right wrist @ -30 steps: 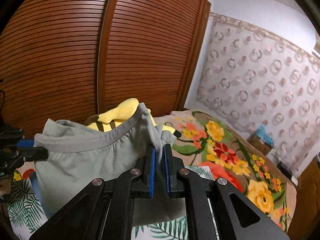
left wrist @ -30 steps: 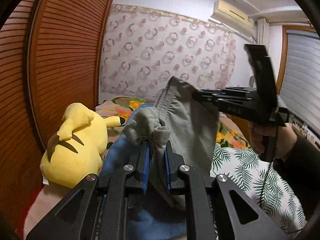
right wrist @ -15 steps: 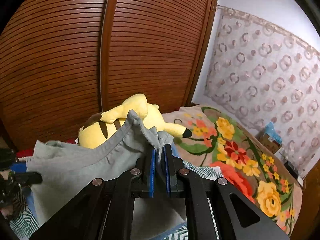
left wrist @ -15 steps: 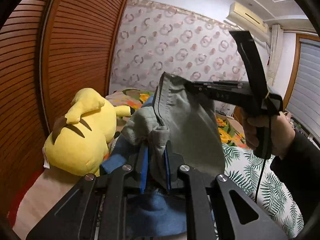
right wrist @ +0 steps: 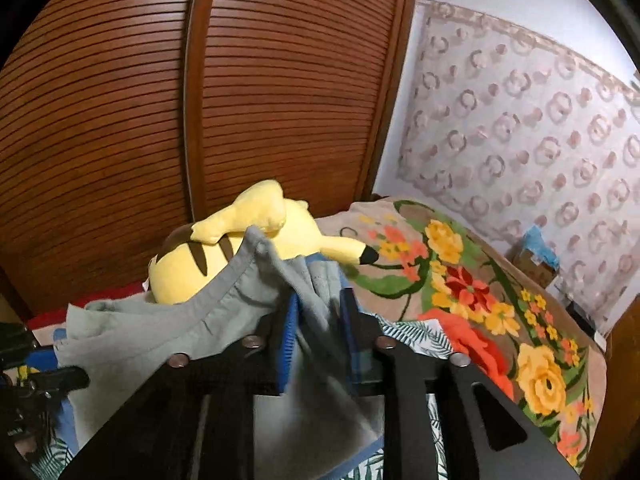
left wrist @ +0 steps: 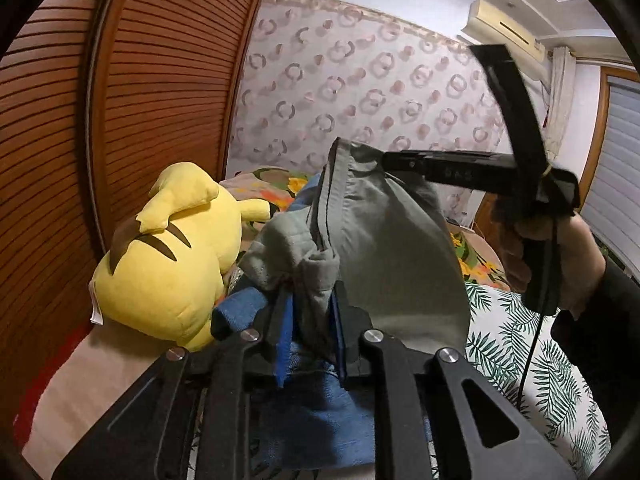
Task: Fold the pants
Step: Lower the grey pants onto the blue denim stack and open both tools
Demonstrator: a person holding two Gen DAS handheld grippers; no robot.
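We held the grey pants (left wrist: pixel 384 248) stretched above the bed (right wrist: pixel 460 280), their bunched waistband at the centre of both views, beside the yellow plush toy (left wrist: pixel 172 264) lying at centre left against the slatted wooden wardrobe (right wrist: pixel 160 100). Our left gripper (left wrist: pixel 310 336), at the bottom centre of its view, was easing apart with a fold of the cloth between its blue pads. Our right gripper (right wrist: pixel 322 340) was likewise opening with a blurred fold of the grey cloth loose in the gap, over a blue garment (left wrist: pixel 312 412).
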